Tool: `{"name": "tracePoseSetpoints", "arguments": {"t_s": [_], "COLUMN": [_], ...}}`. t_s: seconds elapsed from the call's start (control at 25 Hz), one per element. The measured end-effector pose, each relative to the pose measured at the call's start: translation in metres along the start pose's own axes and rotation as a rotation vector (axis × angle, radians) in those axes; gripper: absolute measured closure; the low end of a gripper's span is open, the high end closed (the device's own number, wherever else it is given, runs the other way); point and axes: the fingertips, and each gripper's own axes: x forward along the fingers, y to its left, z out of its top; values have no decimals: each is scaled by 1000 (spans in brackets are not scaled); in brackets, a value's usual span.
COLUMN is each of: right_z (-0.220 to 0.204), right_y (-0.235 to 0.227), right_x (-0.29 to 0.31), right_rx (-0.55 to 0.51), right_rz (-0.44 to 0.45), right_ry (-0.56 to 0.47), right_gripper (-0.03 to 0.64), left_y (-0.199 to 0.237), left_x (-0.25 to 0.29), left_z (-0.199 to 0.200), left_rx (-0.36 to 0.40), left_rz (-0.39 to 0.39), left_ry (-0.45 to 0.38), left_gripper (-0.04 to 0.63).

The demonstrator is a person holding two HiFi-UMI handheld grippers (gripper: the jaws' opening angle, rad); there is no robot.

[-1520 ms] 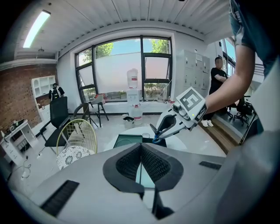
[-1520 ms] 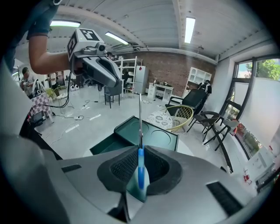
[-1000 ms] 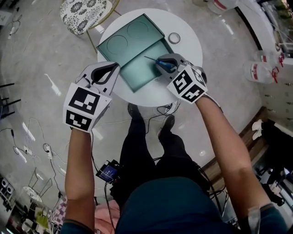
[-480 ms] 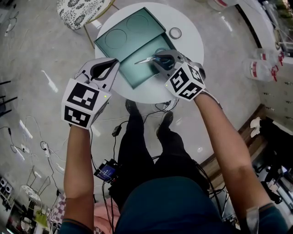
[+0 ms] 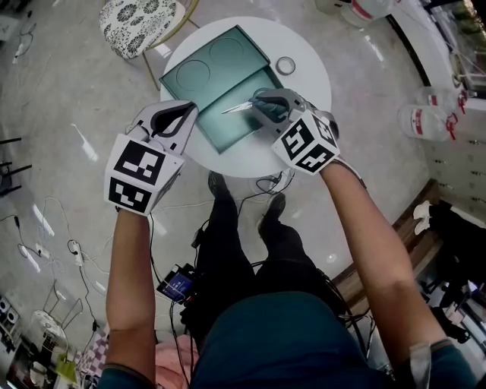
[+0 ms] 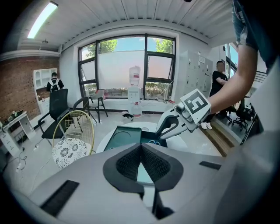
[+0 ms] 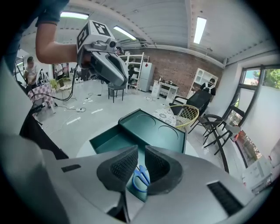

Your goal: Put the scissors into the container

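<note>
1. My right gripper [image 5: 264,104] has its jaws closed on the blue handles of the scissors [image 5: 239,107]. In the right gripper view the handles [image 7: 140,177] sit pinched between the pads, with only a narrow gap left. Gripping by the handles leaves the blades free, and they point out to my left.
2. The scissors hang over the deep, open half of the teal container [image 5: 228,64]. As far as I can judge, they are not yet resting in it. I hold them nearly flat, so they can go down lengthwise onto the container's floor without catching on a wall.
3. My left gripper [image 5: 176,120] hovers at the near left edge of the round white surface [image 5: 307,83], just beside the container. Its jaws are brought together at the tips and hold nothing. I judge that it waits there out of the way, close enough to steady the container if it slides.
4. The container's farther half has two round recesses and looks shallow. That makes the deep half under the blades the sensible place to put the scissors.
5. A small tape roll [image 5: 286,65] lies on the surface beyond my right gripper, apart from the container. A chair [image 5: 140,21] with a patterned cushion stands at the surface's far left.
6. Nothing lies between the scissors and the container's floor. Only its walls need minding.
</note>
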Motion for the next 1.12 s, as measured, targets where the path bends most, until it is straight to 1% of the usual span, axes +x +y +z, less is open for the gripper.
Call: {"name": "tracePoseSetpoints", "arguments": {"t_s": [0.16, 0.4, 0.48, 0.56, 0.76, 1.12], "right_z": [20, 72, 88, 103, 140, 178], "right_y": [-14, -35, -40, -47, -64, -80], "right_x": [-30, -93, -115, -136, -189, -282], "right_rx": [43, 144, 171, 188, 161, 116], "right_rz": [-45, -113, -128, -142, -181, -262], "right_ry": [-40, -164, -193, -213, -265, -322], "right_gripper": [555, 564, 579, 580, 580, 580], "left_y": [-7, -16, -19, -22, -27, -56], "left_x": [-12, -36, -45, -55, -83, -130], "left_z": [18, 52, 66, 80, 116, 171], "left_rx": [14, 40, 52, 63, 95, 149], "left_rz": [7, 29, 39, 49, 87, 127], "left_ry": [-6, -25, -33, -41, -71, -112], "left_gripper": [577, 577, 577, 577, 577, 577]}}
